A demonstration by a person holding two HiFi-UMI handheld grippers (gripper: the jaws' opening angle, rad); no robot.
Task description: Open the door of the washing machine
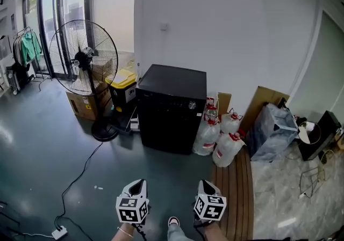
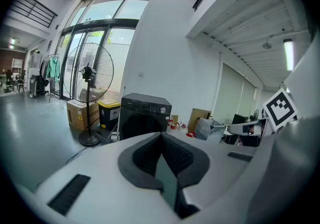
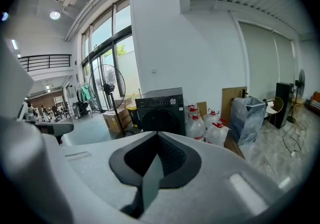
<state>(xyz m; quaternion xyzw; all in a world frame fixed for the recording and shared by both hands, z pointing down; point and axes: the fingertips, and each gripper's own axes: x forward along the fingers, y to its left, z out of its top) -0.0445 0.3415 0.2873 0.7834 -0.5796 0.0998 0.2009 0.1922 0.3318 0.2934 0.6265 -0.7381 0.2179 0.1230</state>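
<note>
Well, one black washing machine (round door shut), four water jugs, left gripper and right gripper both closed, empty

place: bare storage hall | seen: glass doors, pedestal fan, cardboard box, water jugs

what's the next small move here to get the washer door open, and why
Probably walk closer to the washing machine first. It stands well ahead across the floor with its door closed, while the left gripper and right gripper are both shut, empty and far short of it.
</note>
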